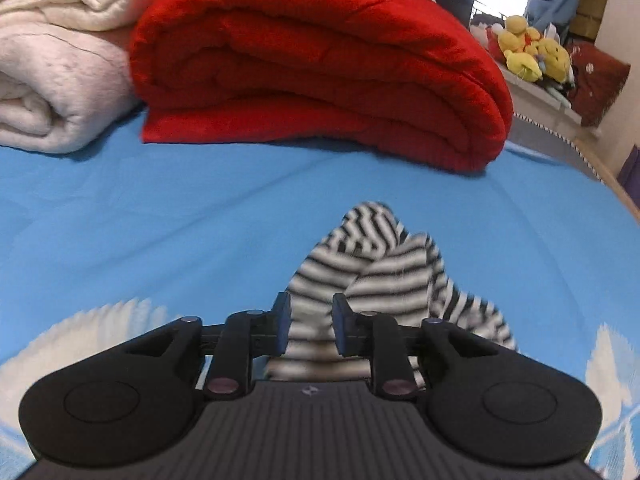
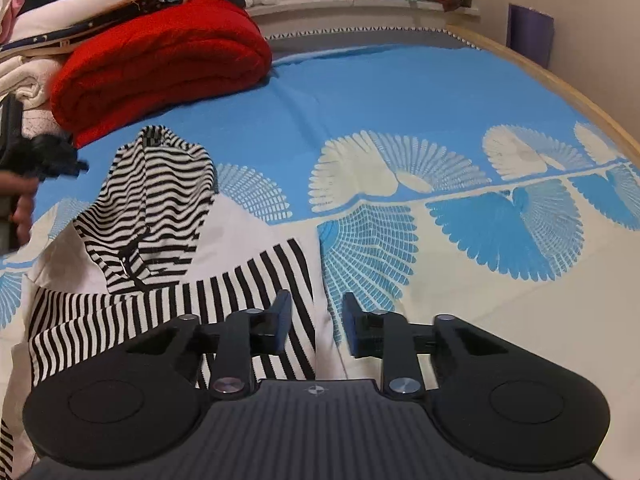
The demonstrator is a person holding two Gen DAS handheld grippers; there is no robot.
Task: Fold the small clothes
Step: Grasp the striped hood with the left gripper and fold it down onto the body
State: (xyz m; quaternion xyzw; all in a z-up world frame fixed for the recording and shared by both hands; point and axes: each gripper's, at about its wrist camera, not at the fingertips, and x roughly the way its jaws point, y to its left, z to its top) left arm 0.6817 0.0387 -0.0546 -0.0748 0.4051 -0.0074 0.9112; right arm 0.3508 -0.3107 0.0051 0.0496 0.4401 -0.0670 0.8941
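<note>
On the bed: blue bedsheet (image 2: 400,92) with white fan print, bearing the work.
Garment: black-and-white striped garment (image 2: 160,208) lies crumpled, part raised in a peak, near the sheet's left side.
Left gripper (image 1: 308,322): fingers parted with striped cloth between them; whether it is clamped cannot be told.
Right gripper (image 2: 316,322): fingers apart, over the garment's striped edge, gripping nothing.
Behind: folded red blanket (image 1: 320,64); cream blanket (image 1: 52,52) beside it; yellow plush toys (image 1: 532,48) on the far ledge.
</note>
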